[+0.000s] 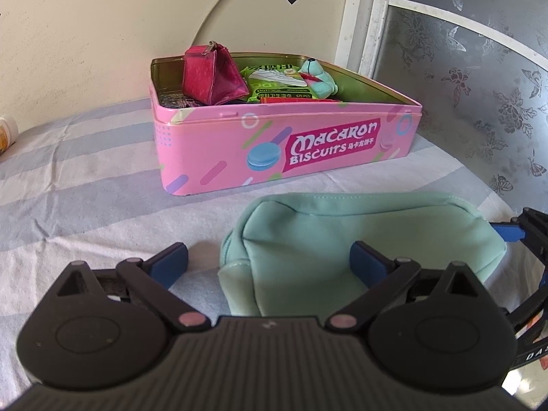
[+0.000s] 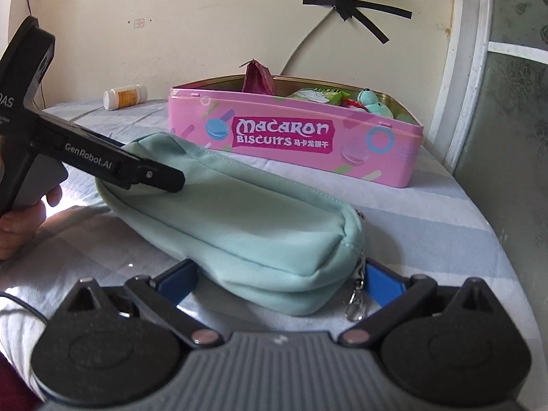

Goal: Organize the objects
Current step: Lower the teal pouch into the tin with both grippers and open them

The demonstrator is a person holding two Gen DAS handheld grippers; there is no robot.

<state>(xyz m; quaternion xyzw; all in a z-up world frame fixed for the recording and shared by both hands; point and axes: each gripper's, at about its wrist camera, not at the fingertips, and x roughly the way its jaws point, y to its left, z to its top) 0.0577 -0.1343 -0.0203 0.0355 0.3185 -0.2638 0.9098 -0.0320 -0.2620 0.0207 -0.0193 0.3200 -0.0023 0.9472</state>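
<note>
A mint-green zip pouch (image 1: 308, 239) lies flat on the striped sheet (image 1: 85, 188), just in front of an open pink "Macaron Biscuits" tin (image 1: 219, 144). My left gripper (image 1: 269, 260) is open wide over the pouch's near end, and its left pad (image 1: 171, 260) stands clear of the fabric. My right gripper (image 2: 281, 279) is open wide around the other end of the pouch (image 2: 239, 212), where the zip pull (image 2: 356, 301) hangs, with its pads close beside the fabric. The tin holds a red coin purse (image 1: 212, 75), a green wipes packet (image 1: 274, 82) and a teal plush toy (image 1: 318, 78).
A white pill bottle (image 2: 125, 96) lies on the sheet by the wall, left of the tin (image 2: 294, 157). A hand (image 2: 20, 226) holds the left gripper's handle at the left. A frosted window (image 1: 479, 68) closes off the right side behind the tin.
</note>
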